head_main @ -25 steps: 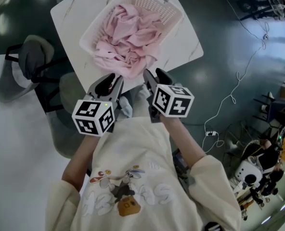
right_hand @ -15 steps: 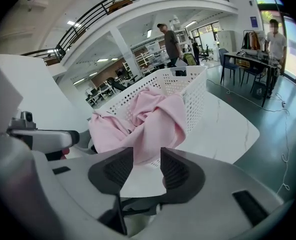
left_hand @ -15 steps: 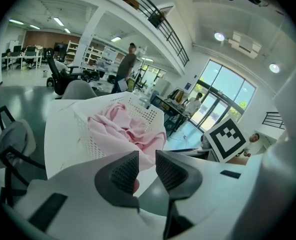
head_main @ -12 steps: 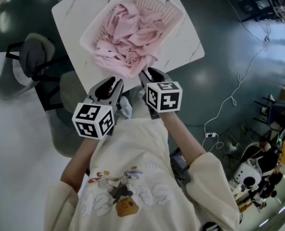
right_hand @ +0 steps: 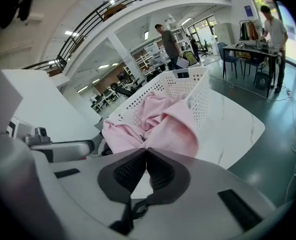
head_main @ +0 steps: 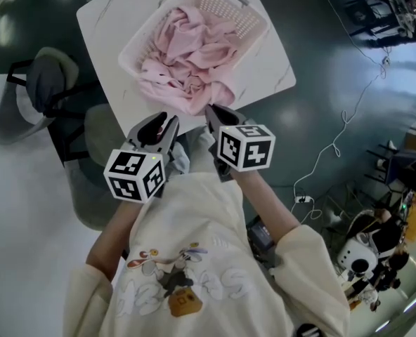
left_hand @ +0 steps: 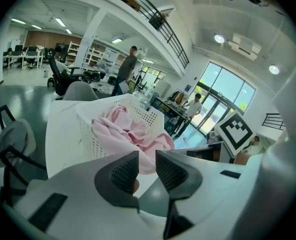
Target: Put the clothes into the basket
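No legible word, number or brand. Sweatshirt (head_main: 194,279): pale outlined lettering beneath a cartoon print, too distorted to read. On left gripper (head_main: 164,120) and right gripper (head_main: 219,111): black-and-white square patterns only, without characters.

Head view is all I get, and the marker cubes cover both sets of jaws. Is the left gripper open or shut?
Observer: The left gripper is open. Its own view shows a gap between the jaws with nothing in it.
Operator: And the right one?
Observer: The right gripper has its jaws together at the tips, and no cloth shows between them.
Operator: How close is it to the clothes?
Observer: In its view the pink clothes hang over the near wall of the basket, right behind the tips. I cannot tell whether they touch.
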A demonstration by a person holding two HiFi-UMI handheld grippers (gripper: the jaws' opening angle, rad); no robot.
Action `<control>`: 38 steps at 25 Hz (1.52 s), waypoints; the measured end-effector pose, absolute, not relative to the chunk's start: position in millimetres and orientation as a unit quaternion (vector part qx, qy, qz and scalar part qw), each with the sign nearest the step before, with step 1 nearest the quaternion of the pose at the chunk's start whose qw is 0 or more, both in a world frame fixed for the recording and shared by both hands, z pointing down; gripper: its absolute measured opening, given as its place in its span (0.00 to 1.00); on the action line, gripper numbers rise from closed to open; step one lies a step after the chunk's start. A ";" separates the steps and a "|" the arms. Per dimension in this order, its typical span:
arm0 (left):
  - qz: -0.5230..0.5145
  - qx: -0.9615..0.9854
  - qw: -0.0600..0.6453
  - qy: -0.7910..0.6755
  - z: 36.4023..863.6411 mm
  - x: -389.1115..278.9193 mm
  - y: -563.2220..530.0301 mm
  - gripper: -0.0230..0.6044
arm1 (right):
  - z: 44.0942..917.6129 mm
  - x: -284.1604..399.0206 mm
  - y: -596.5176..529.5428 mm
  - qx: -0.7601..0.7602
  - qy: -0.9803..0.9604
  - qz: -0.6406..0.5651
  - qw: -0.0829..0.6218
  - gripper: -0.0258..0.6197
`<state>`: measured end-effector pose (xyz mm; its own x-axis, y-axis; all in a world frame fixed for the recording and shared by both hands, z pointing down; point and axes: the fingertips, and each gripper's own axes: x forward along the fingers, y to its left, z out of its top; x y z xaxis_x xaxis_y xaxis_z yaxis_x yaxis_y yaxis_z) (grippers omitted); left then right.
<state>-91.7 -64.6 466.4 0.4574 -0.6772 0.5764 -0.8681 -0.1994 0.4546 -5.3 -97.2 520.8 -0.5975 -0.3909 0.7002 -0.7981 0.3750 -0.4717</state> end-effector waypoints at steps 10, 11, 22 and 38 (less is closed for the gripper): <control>0.108 0.761 0.373 -0.519 456.7 -98.5 -62.9 0.21 | 504.0 -18.0 -84.7 0.353 -0.802 0.412 0.251 0.05; 0.107 0.760 0.373 -0.520 456.8 -99.7 -62.4 0.21 | 503.2 -20.3 -84.1 0.348 -0.802 0.416 0.248 0.05; 0.101 0.753 0.371 -0.535 453.5 -102.9 -59.4 0.21 | 463.5 -56.0 -75.7 0.282 -0.829 0.442 0.192 0.05; 0.097 0.750 0.368 -0.541 443.5 -105.1 -103.3 0.21 | 448.8 -64.0 -169.4 0.306 -0.842 0.405 0.185 0.05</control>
<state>-105.1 -103.3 443.5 0.3955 -0.7402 0.5437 -0.8831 -0.1438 0.4467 -64.0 -169.4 448.8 -0.7448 -0.3654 0.5583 -0.6642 0.4858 -0.5682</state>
